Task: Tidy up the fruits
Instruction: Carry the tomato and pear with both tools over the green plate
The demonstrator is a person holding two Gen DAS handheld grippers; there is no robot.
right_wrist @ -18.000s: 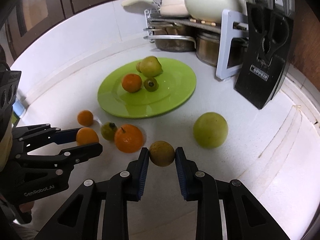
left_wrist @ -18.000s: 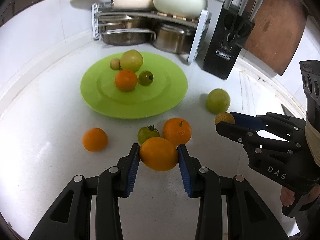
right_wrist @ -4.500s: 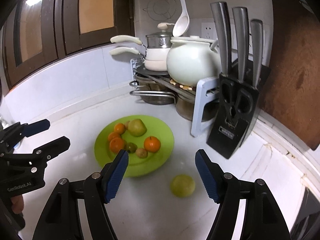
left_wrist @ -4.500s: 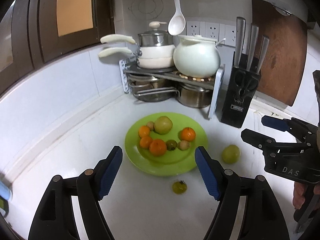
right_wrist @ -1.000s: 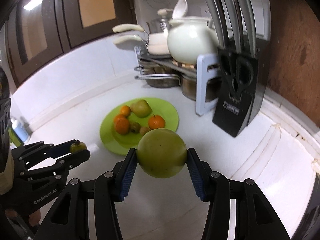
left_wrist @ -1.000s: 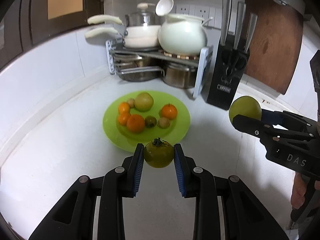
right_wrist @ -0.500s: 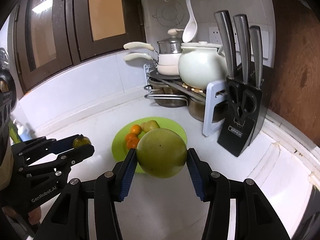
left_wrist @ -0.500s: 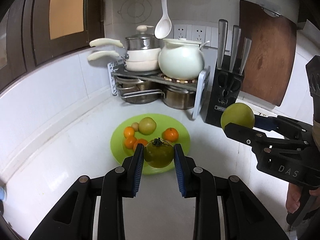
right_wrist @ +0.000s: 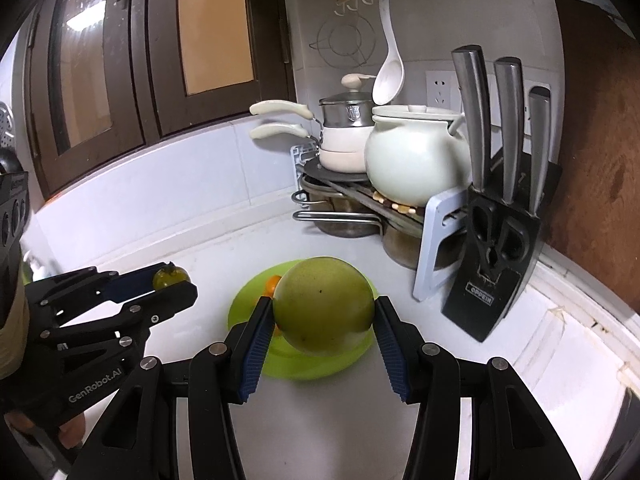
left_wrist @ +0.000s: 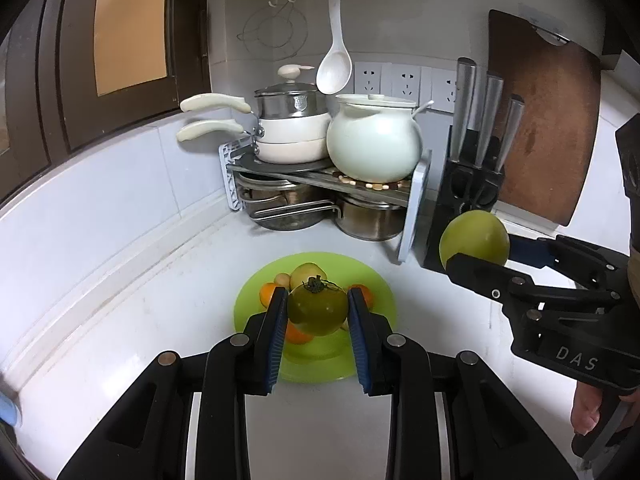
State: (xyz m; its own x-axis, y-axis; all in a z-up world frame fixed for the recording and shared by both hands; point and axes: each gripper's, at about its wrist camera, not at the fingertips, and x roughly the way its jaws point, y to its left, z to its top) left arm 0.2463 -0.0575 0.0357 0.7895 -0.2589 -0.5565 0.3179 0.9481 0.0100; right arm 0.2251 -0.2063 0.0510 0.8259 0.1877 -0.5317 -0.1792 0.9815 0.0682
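Observation:
My left gripper (left_wrist: pixel 318 312) is shut on a small green tomato (left_wrist: pixel 318 309) with a dark stem, held high above the counter. My right gripper (right_wrist: pixel 324 312) is shut on a large green round fruit (right_wrist: pixel 324 306), also held high. A green plate (left_wrist: pixel 372 364) lies on the white counter below, with several oranges and a yellow-green fruit (left_wrist: pixel 306 272) partly hidden behind the tomato. In the left wrist view the right gripper holds its fruit (left_wrist: pixel 474 236) at the right. In the right wrist view the left gripper holds the tomato (right_wrist: pixel 170 276) at the left.
A pot rack (left_wrist: pixel 320 184) with white pots and steel pans stands in the back corner. A black knife block (left_wrist: pixel 466 204) and a brown cutting board (left_wrist: pixel 548 120) stand to its right. A white ladle (left_wrist: pixel 334 68) hangs above.
Both grippers have risen and drawn back from the plate with their fruits still held; the plate looks smaller and lower in both views.

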